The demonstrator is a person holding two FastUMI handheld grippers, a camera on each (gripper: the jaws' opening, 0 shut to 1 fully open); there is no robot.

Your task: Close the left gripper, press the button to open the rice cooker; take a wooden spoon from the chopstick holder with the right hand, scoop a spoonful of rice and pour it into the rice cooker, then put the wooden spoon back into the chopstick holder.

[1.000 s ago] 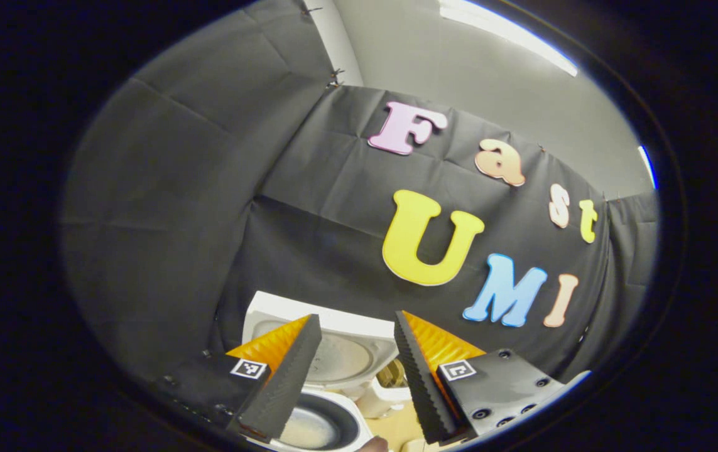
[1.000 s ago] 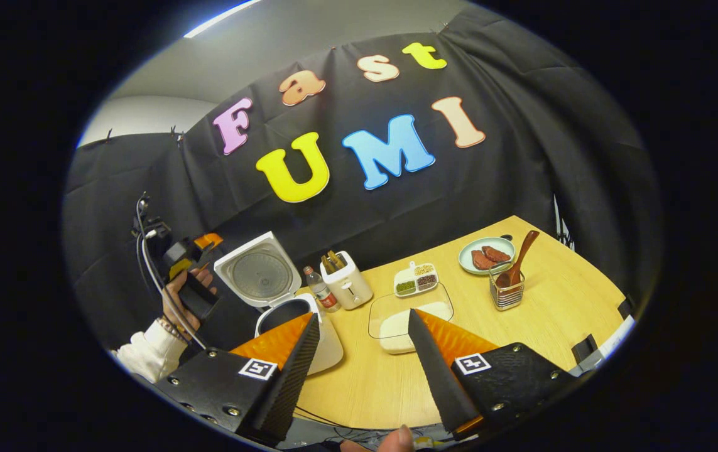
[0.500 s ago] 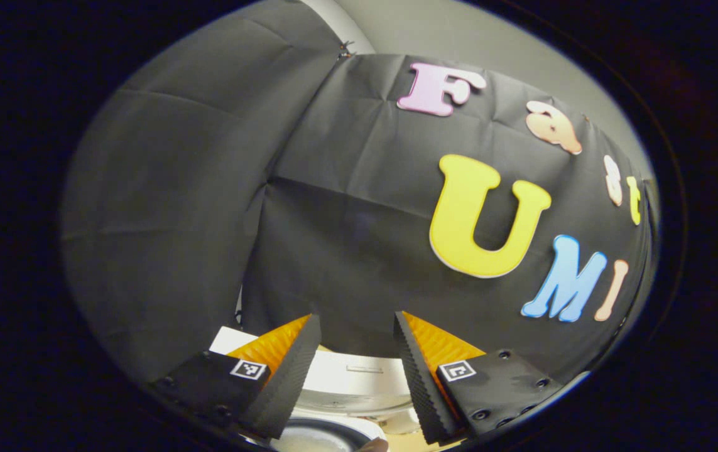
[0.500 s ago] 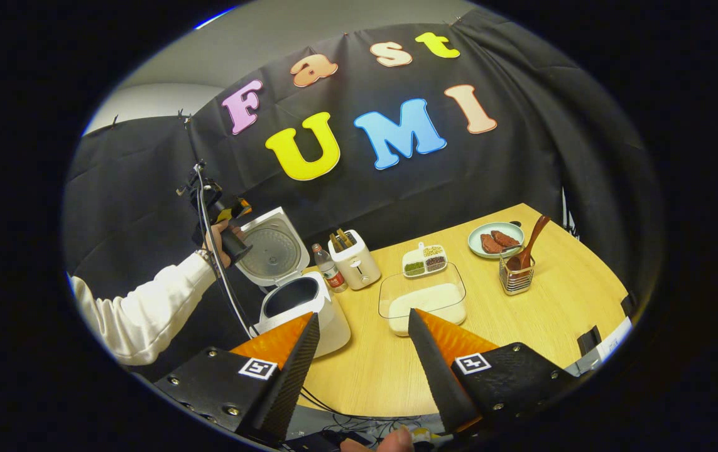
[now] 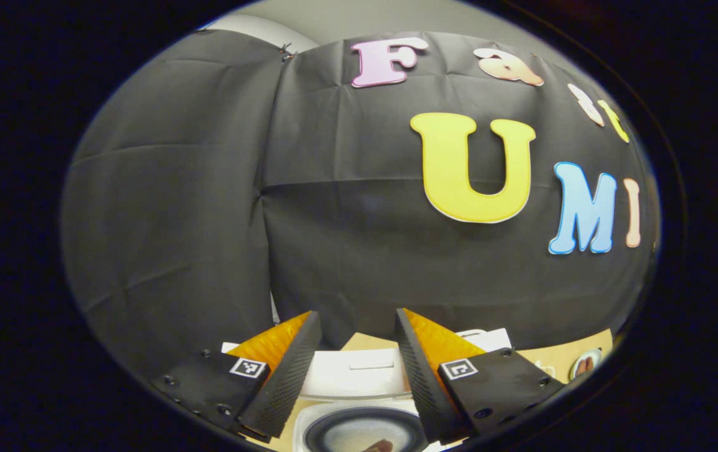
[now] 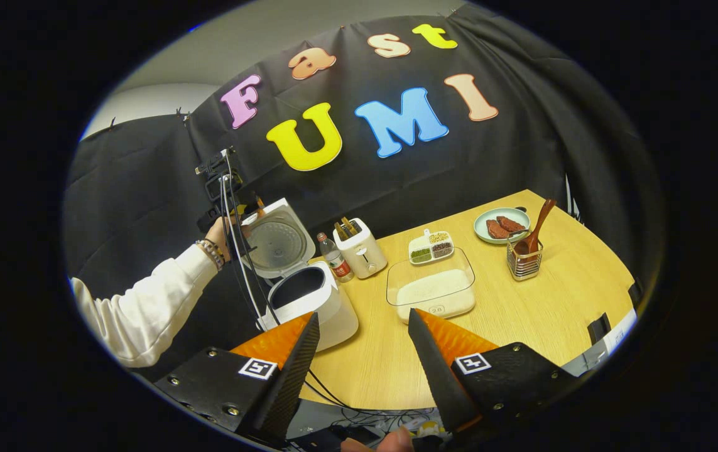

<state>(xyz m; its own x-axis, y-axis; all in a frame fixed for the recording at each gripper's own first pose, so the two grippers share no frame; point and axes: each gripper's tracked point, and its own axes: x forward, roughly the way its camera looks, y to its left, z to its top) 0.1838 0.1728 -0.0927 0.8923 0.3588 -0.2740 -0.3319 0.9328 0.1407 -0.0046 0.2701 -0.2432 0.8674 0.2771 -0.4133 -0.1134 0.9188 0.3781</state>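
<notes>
1. Left gripper [image 5: 352, 370] up high, fingers spread apart with nothing between them, aimed over the top of the rice cooker [image 5: 359, 402] toward the booth's black wall.
2. Seen again from the right gripper view: left gripper [image 6: 223, 188] raised beside the cooker's upright lid [image 6: 274, 238], gripped by a hand [image 6: 223, 229] with a beaded bracelet and a white sleeve [image 6: 139, 307] behind it; finger gap too small to judge from there.
3. Rice cooker [image 6: 308, 298] standing at the left end of the wooden table [image 6: 522, 320], lid swung fully up, dark inner pot exposed.
4. Right gripper [image 6: 362, 370] hovering low at the table's near edge, fingers released and wide apart, gripping nothing.
5. Wooden spoon [image 6: 534, 226] sitting in the chopstick holder [image 6: 524, 263] at the far right of the table, handle leaning up and to the right, well apart from the right gripper.
6. Clear container of rice [image 6: 432, 292] in the middle of the table, between cooker and chopstick holder.
7. Behind it, a small divided dish of grains [image 6: 432, 246]; a toaster [image 6: 362, 248] and a small bottle [image 6: 335, 257] just beside the cooker.
8. Plate with reddish pieces [image 6: 500, 225] just behind the chopstick holder.
9. Cables [image 6: 365, 417] trailing below the table's front edge.
</notes>
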